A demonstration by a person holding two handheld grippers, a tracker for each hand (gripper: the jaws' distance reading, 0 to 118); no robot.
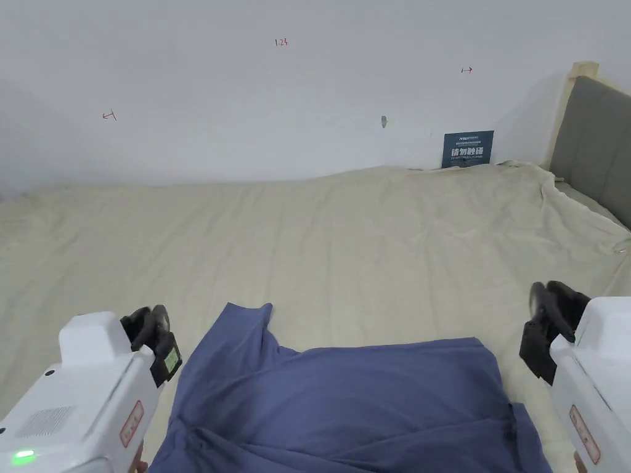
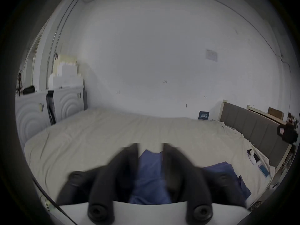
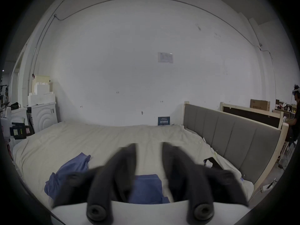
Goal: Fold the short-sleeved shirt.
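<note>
Two white grippers sit low at the front of the head view, one at each side. Between them lies the blue short-sleeved shirt (image 1: 345, 400), rumpled, on the cream bed sheet (image 1: 345, 246) at the near edge of the bed. One part of the shirt sticks out toward the wall on the left side.

Just left of the shirt is the left gripper (image 1: 151, 326). In the left gripper view its two black jaws stand apart, with blue cloth showing in the gap below them. They hold nothing.

Off the shirt's right edge, over the sheet, is the right gripper (image 1: 551, 308). In the right gripper view its jaws are apart too, and they hold nothing. The shirt lies below them and to the left.

Behind the bed is a white wall. A small dark blue sign (image 1: 468, 148) leans there, near the grey headboard (image 1: 594, 145) on the right.
</note>
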